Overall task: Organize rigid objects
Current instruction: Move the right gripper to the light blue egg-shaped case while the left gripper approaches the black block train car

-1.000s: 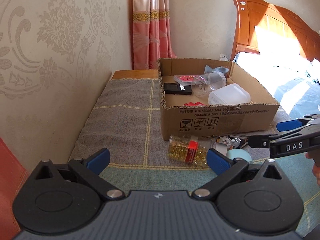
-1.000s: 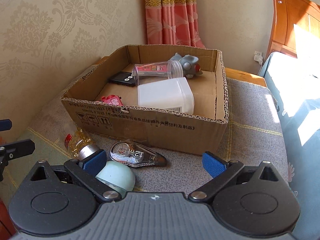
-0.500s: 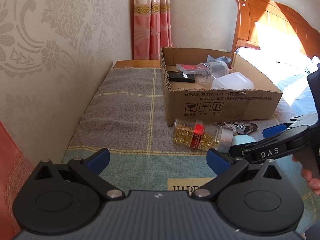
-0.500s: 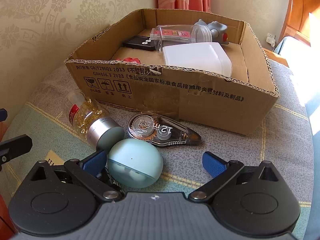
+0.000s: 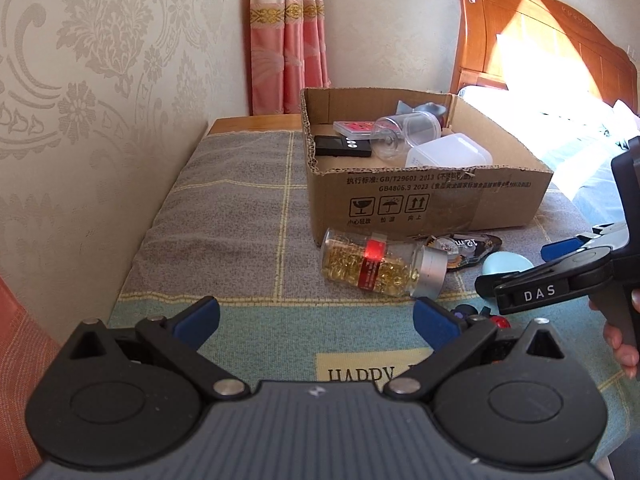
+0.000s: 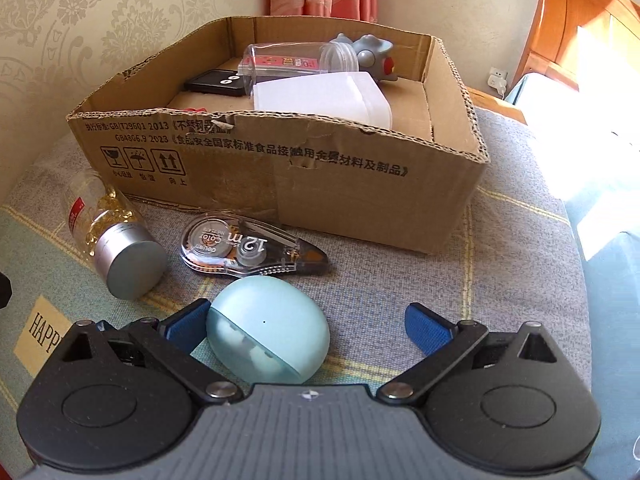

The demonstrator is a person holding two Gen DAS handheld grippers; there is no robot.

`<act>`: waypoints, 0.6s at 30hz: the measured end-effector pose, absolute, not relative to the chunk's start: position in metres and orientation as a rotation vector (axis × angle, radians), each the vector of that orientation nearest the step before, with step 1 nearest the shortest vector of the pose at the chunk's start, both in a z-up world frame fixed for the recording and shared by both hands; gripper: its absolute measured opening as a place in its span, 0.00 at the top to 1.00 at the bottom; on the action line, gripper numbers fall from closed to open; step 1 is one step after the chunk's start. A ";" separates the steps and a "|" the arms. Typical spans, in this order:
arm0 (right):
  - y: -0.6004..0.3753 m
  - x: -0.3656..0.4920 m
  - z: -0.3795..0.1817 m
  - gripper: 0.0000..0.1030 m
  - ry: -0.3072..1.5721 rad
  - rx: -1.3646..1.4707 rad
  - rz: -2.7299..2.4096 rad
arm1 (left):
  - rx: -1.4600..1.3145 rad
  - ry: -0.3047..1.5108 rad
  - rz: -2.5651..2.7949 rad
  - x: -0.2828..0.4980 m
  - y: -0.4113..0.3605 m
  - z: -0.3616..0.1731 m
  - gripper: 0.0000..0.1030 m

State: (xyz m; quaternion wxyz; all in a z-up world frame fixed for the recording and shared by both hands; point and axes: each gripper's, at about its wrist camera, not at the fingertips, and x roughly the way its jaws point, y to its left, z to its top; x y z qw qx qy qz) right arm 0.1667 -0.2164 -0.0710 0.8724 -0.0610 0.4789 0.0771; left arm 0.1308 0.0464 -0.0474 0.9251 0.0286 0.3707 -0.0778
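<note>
In the left wrist view, the left gripper is hovering over the blanket-covered surface with its blue fingers spread wide and nothing lying between them. A capsule bottle is lying on its side ahead of it, just in front of the cardboard box. The right gripper is showing from the side here, with a hand gripping its handle; its fingers are reaching down around the pale blue case, which is largely hidden in this view. A headboard and curtain are standing behind the box.

In the right wrist view, the right gripper is showing from behind, its jaws standing far apart. The pale blue case is sitting on the blanket between them, with the left-hand finger touching or very nearly touching its side and the other finger well clear. A correction tape dispenser is lying just beyond the case, and the capsule bottle is lying beside that. Inside the cardboard box this view is showing a white container, a clear tube, a black device and a grey toy.
</note>
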 end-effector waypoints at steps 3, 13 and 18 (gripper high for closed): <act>-0.232 0.162 -0.071 0.00 0.992 -0.114 0.137 | 0.068 0.772 -0.194 0.129 0.038 -0.048 0.01; -0.256 0.148 -0.072 0.00 0.938 -0.110 0.149 | 0.130 0.817 -0.328 0.119 0.005 -0.048 0.01; -0.260 0.142 -0.072 0.00 0.917 -0.119 0.176 | 0.201 0.834 -0.355 0.118 -0.013 -0.058 0.01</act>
